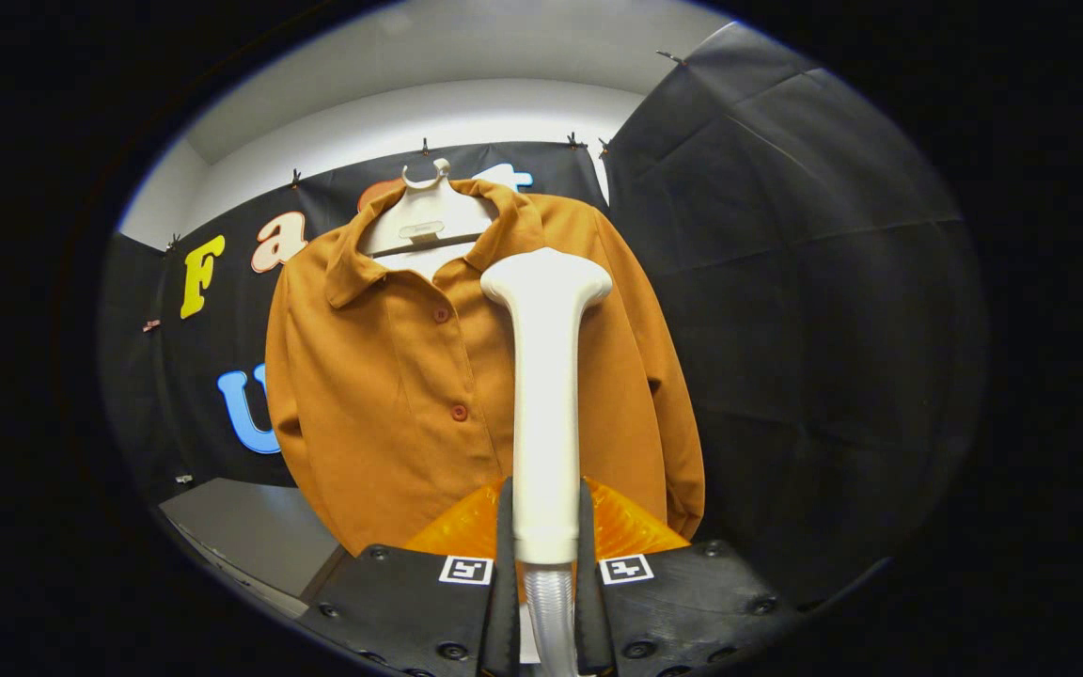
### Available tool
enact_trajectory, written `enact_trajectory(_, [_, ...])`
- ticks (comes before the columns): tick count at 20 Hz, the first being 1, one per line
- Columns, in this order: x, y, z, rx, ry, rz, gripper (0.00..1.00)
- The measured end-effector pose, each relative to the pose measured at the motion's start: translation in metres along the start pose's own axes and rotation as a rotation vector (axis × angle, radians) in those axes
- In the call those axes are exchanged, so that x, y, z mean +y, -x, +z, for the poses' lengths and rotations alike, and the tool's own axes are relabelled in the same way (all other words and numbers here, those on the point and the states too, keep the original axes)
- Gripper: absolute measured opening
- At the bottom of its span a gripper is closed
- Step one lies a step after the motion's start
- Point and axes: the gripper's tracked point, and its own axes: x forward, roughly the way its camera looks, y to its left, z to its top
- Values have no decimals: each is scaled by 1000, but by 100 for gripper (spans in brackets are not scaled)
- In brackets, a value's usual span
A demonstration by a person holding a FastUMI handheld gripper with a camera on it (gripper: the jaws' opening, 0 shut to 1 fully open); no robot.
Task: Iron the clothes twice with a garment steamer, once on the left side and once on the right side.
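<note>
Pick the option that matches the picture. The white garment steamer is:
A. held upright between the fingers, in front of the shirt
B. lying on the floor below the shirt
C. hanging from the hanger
A: the steamer stands upright, clamped between the gripper fingers, before the orange shirt.

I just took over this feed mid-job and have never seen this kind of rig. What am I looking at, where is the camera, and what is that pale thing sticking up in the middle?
The camera rides on a handheld claw that a person carries; there is no robot arm. It looks forward along the claw's two fingers, which rise from the bottom of the gripper view. The fisheye lens bends everything round.

The pale upright thing is the garment steamer. Both fingers press on its handle, one on each side, so the claw is shut on it, and its ribbed hose runs down between them.

Beyond the steamer hangs the orange shirt, buttoned, on a white hanger against the booth's black cloth wall. A grey surface lies below the shirt.
</note>
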Motion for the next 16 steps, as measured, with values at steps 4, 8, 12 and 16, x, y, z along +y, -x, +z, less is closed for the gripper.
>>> enact_trajectory(4, [-3,-3,-34,63,-8,-11,27])
enact_trajectory(8, [-10,6,-67,124,-18,-36,27])
enact_trajectory(12, [-15,17,-104,194,-35,-55,27])
enact_trajectory(16, [-21,28,-139,256,-43,-75,27])
